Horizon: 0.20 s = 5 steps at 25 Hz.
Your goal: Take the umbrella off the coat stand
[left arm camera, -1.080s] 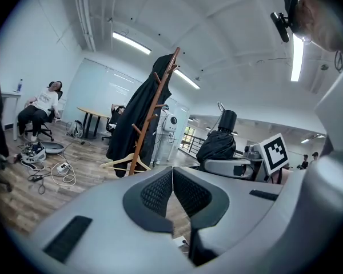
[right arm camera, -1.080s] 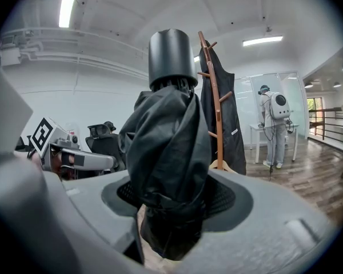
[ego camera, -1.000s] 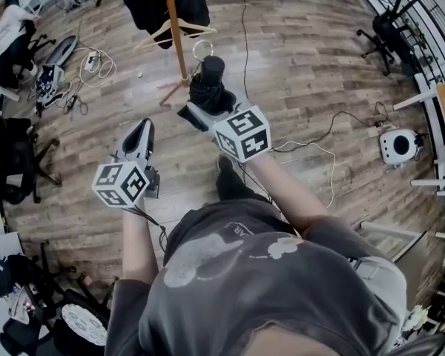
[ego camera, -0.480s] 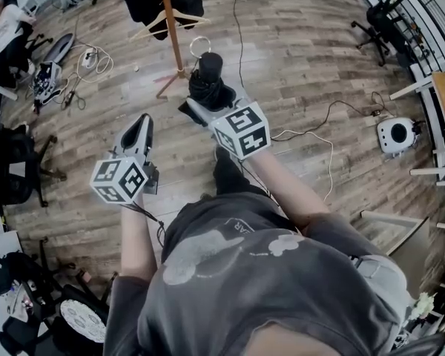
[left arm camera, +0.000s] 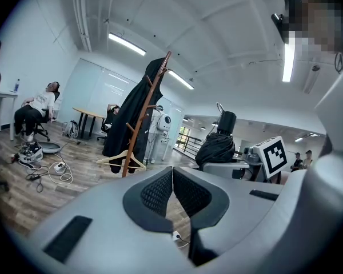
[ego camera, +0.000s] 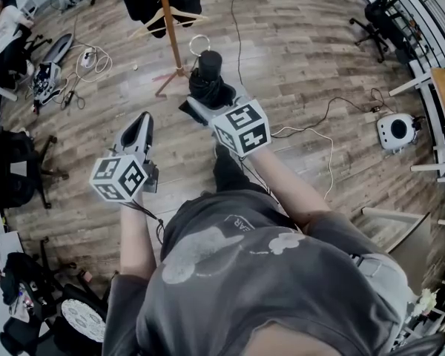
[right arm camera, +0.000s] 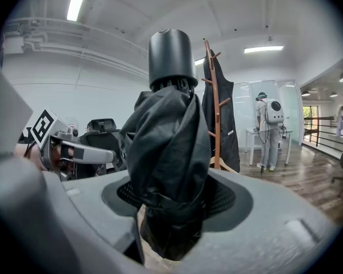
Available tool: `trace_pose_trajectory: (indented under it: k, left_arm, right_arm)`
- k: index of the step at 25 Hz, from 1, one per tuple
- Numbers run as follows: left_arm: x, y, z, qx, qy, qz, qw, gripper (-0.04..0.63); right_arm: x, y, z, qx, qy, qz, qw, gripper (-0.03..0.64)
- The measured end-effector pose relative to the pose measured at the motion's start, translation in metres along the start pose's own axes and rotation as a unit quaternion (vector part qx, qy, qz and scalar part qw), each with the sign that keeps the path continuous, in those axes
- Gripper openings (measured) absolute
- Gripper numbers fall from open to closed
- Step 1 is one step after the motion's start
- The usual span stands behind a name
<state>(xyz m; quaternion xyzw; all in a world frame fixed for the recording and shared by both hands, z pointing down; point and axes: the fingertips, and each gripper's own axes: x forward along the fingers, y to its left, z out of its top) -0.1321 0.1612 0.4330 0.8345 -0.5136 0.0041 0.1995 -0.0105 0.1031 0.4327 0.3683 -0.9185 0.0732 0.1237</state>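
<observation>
The black folded umbrella (ego camera: 206, 82) is clear of the wooden coat stand (ego camera: 170, 27) and points away from me, its round cap (right arm camera: 171, 55) uppermost in the right gripper view. My right gripper (ego camera: 202, 101) is shut on the umbrella's bunched fabric (right arm camera: 170, 153), a pad on each side. A thin loop (ego camera: 200, 45) stands off the cap end. My left gripper (ego camera: 142, 124) hangs to the left and nearer me, its jaws (left arm camera: 172, 182) shut with nothing between them. A black coat (left arm camera: 131, 119) and a bare hanger (ego camera: 167, 19) stay on the stand. The umbrella (left arm camera: 217, 146) also shows in the left gripper view.
Cables and a power strip (ego camera: 89, 56) lie on the wooden floor left of the stand. A white device (ego camera: 397, 130) with its cable sits at the right, with office chairs (ego camera: 382, 17) beyond. One person sits at far left (ego camera: 7, 32); another stands behind the stand (right arm camera: 267, 131).
Both grippers and the umbrella have drawn slightly back from the coat stand, which sits a little higher in the head view. The grip on the umbrella is unchanged.
</observation>
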Motion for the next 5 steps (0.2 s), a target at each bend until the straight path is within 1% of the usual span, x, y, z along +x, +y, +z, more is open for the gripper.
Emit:
trace_pose_trajectory:
  k: [5]
  left_arm:
    - [-0.0044, -0.0016, -0.0029, 0.003, -0.001, -0.001, 1.0, 0.012]
  right_arm:
    - [-0.0018, 0.0051, -0.0033, 0.008, 0.0, 0.007, 1.0, 0.272]
